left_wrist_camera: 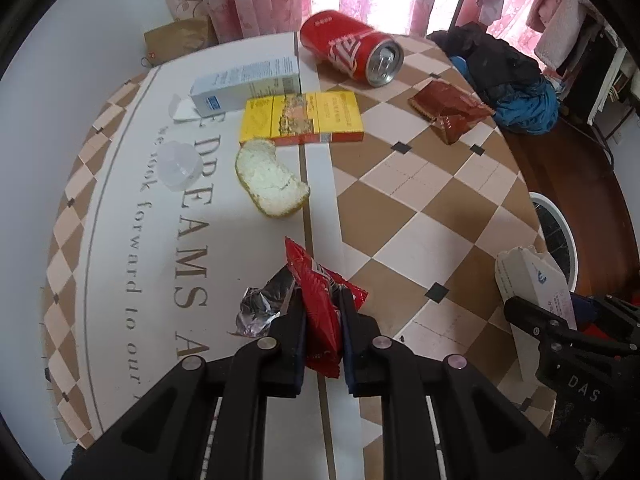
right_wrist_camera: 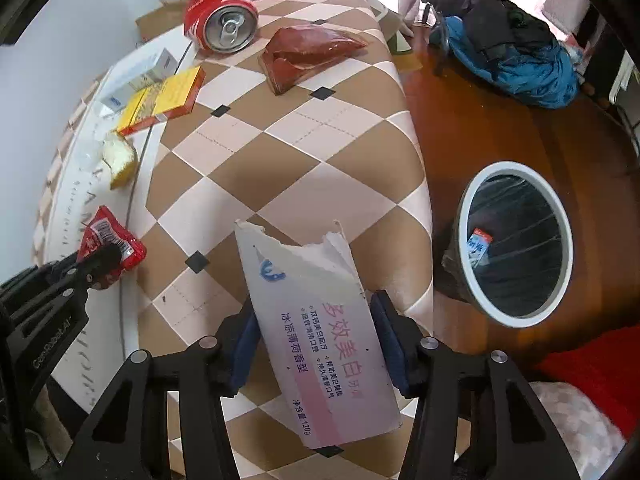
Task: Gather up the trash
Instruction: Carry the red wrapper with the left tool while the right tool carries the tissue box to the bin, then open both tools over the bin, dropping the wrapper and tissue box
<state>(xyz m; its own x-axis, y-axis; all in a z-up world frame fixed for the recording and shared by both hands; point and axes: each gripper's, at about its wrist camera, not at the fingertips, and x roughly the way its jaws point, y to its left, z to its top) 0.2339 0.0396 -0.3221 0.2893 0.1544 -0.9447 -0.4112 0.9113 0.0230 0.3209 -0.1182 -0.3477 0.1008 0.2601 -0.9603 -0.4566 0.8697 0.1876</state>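
Note:
My left gripper (left_wrist_camera: pixel 321 308) is shut on a red snack wrapper (left_wrist_camera: pixel 320 300) just above the table; crumpled foil (left_wrist_camera: pixel 260 308) lies beside it. My right gripper (right_wrist_camera: pixel 316 320) is shut on a torn white toothpaste box (right_wrist_camera: pixel 316 320), held over the table's right edge. The bin (right_wrist_camera: pixel 516 240) with a black liner stands on the floor to the right, with one small carton inside. On the table lie a red can (left_wrist_camera: pixel 352 50) on its side, a dark red wrapper (left_wrist_camera: pixel 448 108), a yellow box (left_wrist_camera: pixel 302 118), a white-blue box (left_wrist_camera: pixel 248 86), a bread slice (left_wrist_camera: pixel 270 178) and a clear plastic cup (left_wrist_camera: pixel 178 164).
The table (left_wrist_camera: pixel 420 208) has a brown-and-white checked cloth. A pile of blue and black clothes (right_wrist_camera: pixel 508 48) lies on the wooden floor beyond the bin. Pink curtains hang behind the table. A paper bag (left_wrist_camera: pixel 176 38) stands at the far left.

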